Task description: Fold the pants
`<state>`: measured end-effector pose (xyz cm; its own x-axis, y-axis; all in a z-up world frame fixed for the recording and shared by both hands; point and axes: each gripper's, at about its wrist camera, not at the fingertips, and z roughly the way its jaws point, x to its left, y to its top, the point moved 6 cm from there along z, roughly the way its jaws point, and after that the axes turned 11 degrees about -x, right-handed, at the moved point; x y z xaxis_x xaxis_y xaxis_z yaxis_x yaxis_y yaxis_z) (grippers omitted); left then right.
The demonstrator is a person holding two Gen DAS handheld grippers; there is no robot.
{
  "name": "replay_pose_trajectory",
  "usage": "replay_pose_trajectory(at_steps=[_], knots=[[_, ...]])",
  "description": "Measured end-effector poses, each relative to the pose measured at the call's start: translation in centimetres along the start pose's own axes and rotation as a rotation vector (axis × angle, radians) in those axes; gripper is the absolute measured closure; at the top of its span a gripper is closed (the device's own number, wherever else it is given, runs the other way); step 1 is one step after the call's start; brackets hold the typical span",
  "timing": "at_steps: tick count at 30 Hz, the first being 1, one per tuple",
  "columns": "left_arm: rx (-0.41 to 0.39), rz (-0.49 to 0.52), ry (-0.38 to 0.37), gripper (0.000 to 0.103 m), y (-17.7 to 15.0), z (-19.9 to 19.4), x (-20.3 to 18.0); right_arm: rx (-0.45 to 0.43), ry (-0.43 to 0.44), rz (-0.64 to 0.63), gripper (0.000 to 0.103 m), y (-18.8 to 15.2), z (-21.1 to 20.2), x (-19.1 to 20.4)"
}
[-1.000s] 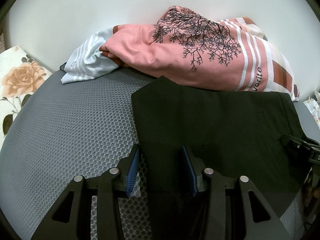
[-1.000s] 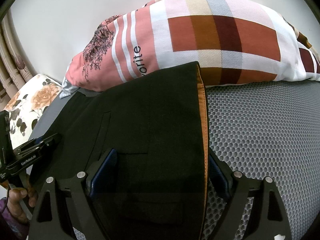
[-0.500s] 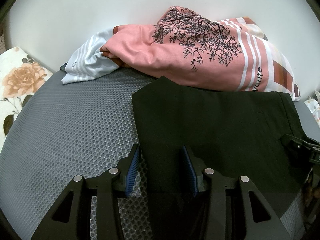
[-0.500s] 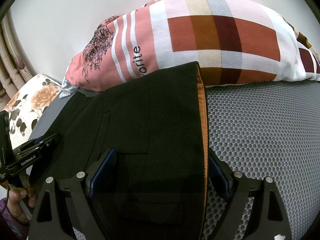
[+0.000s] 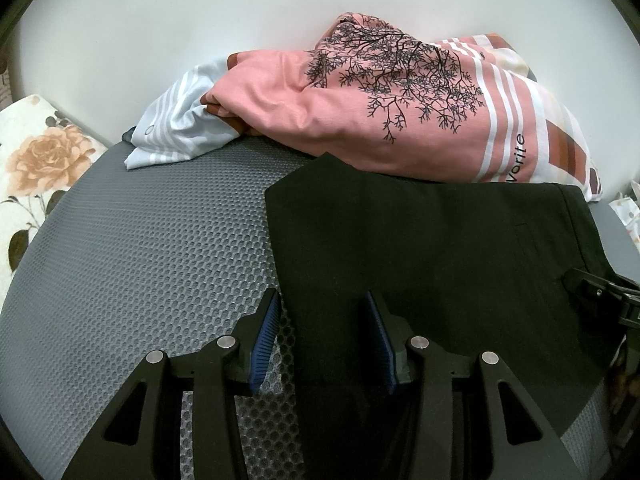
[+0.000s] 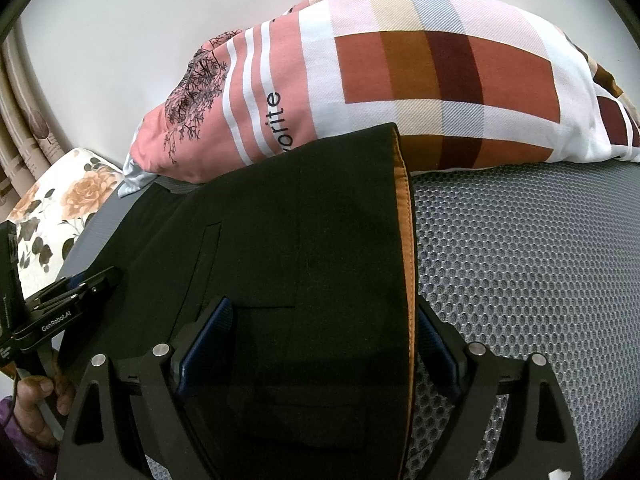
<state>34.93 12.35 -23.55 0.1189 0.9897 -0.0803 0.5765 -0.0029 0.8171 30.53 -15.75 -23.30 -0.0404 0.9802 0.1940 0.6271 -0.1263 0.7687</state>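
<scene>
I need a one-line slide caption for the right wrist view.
Open right gripper straddling the orange-lined edge of folded black pants on a grey mesh surface.

"vorite" on pillow (image 5: 520, 156); "GenRobot.AI" on left claw (image 6: 72, 300)

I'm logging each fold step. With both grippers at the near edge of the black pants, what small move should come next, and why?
Probably close both grippers: the left gripper and the right gripper are open, each straddling the near edge of the pants, which lie flat on the grey mesh surface.
</scene>
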Motion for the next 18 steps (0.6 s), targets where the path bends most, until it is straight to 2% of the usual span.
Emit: replay_pose_trajectory(at_steps=[18], knots=[[-0.001,0.004,0.005,0.057,0.09,-0.06,0.13,0.0,-0.003,-0.001,0.016,0.02,0.07,-0.01]])
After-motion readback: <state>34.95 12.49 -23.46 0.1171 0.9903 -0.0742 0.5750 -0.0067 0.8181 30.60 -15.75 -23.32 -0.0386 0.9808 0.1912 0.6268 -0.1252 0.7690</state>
